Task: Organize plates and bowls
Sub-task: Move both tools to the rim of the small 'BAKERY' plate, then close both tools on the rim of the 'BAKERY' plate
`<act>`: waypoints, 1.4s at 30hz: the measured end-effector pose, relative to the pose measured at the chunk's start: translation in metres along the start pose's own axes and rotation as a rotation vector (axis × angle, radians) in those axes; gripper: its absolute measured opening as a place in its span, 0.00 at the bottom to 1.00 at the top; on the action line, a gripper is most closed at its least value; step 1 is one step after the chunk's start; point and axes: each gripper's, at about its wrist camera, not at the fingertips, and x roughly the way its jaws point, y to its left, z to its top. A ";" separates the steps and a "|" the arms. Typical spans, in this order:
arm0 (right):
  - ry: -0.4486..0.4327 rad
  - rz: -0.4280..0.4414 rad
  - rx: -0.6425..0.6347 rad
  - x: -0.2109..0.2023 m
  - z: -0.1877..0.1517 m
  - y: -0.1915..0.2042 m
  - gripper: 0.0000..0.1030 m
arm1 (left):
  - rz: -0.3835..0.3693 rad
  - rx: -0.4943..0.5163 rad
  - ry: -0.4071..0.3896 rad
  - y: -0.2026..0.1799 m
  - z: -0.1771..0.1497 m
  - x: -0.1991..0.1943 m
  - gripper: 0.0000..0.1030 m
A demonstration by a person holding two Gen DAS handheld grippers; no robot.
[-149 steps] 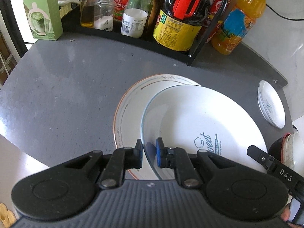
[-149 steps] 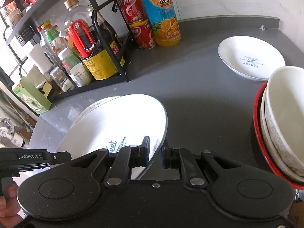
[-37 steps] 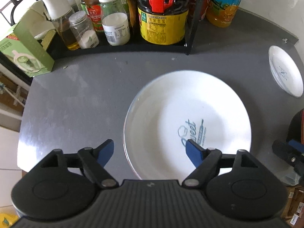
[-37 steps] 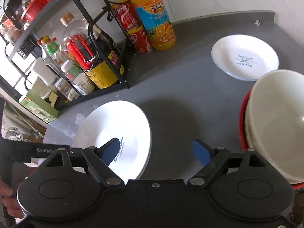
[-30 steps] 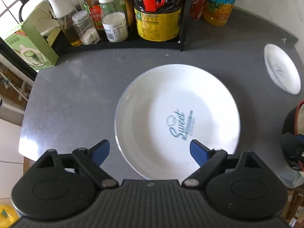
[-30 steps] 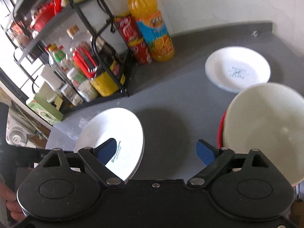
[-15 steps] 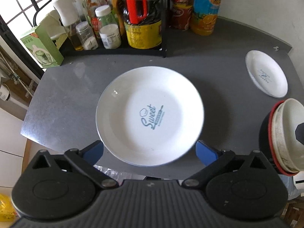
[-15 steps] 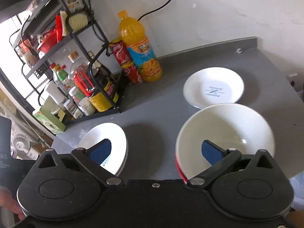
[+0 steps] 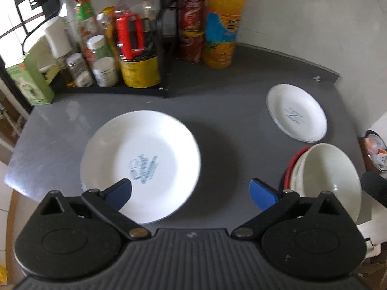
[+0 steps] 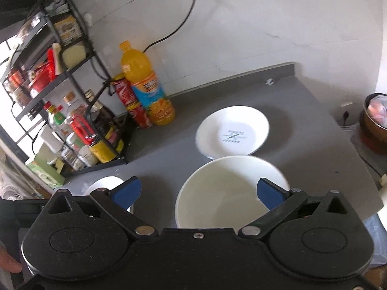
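Left gripper [image 9: 189, 189]: jaws spread wide, nothing between them; it hangs above the surface, its blue pads over the near edge of the large plate and the bare grey top beside it.
Right gripper [image 10: 197, 193]: jaws likewise released and empty, held above the stack of bowls.
Large plate [image 9: 140, 164]: white with a blue print in its middle, lying flat on the left part of the surface; a second rim shows just under its left edge, so it rests on another plate. In the right wrist view only a sliver of it [image 10: 106, 183] shows, behind the left pad.
Small plate [image 9: 296, 116]: white, with a small print, flat on the far right of the surface, well apart from the large plate; just beyond the bowls [image 10: 232, 131].
Bowls [image 9: 326, 169]: a white bowl nested uppermost in a stack with a red rim below, at the near right edge of the surface [image 10: 227, 193].
Surface [image 9: 229, 111]: dark grey, against a white wall.
Rack [image 10: 72, 84]: black wire shelves at the far left, crowded with bottles and jars.
Orange drink bottle [image 9: 222, 24]: upright beside two stacked red cans [image 9: 192, 26], at the rack's right end.
Green box [image 9: 29, 79]: at the rack's left end.
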 end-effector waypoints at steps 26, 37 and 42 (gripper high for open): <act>0.048 -0.065 0.152 0.069 0.062 -0.090 0.81 | -0.140 0.073 0.059 -0.100 0.081 0.084 0.99; 0.123 -0.064 0.192 0.118 0.077 -0.128 0.57 | -0.184 0.096 0.122 -0.128 0.106 0.135 0.80; 0.164 -0.032 0.186 0.141 0.084 -0.142 0.51 | -0.183 0.111 0.138 -0.141 0.118 0.160 0.65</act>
